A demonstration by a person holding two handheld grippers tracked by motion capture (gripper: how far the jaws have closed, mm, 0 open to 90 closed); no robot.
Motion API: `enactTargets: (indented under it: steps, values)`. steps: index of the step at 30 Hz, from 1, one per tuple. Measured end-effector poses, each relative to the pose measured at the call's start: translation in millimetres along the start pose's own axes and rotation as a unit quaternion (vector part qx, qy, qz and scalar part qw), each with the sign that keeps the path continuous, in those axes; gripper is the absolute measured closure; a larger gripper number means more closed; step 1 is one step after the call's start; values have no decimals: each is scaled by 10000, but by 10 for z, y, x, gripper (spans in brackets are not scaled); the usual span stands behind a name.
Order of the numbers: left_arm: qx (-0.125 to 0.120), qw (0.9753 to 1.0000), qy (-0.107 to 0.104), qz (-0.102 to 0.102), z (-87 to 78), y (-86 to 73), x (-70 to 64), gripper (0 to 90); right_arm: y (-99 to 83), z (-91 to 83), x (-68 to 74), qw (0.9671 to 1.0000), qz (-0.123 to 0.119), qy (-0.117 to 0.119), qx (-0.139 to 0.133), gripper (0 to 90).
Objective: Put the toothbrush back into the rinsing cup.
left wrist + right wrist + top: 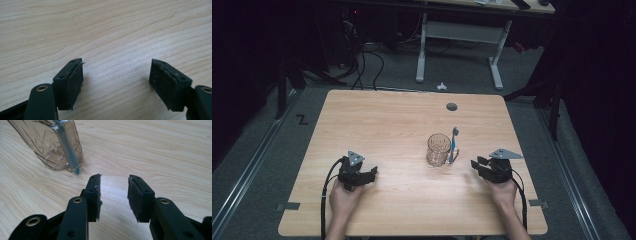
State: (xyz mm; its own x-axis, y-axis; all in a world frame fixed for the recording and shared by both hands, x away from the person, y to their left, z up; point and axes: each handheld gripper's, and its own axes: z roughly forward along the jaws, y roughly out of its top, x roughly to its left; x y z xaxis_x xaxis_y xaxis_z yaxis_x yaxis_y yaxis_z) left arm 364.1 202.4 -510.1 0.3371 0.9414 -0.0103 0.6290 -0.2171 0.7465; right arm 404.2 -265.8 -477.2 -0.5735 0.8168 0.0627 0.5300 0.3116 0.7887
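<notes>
Clear glass is the landmark here: a cut-pattern glass mug standing upright on the pale wooden table, a little toward the person's side of the table's middle. Leaning against the mug's right side, through its handle, is a blue toothbrush, head up, foot on the wood just beside the mug's base.

Over to the right of the mug, near it but not touching, sits the right gripper, held in the person's right hand, its jaws pointed toward the mug. From the right gripper view, the right gripper has its jaws parted with a narrow gap of bare wood between the pads, holding nothing. Ahead and to the left in that view, the mug looms close, and the toothbrush's blue handle runs down its near wall to the table.

Well to the left of the mug, the left gripper rests low over the table in the person's left hand, cable trailing back toward the near edge. In the left gripper view, the left gripper has its jaws spread wide apart, only wood grain between them.

Beyond the mug, near the far edge, a dark round hole marks the tabletop.
</notes>
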Motion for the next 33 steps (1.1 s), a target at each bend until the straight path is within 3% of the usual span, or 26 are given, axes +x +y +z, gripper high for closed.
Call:
enactTargets:
  steps: [33]
  values:
    - [-8,10000,2,-7,1,0,-1,278,-137,120,-57,9985,-107,-465,268,587]
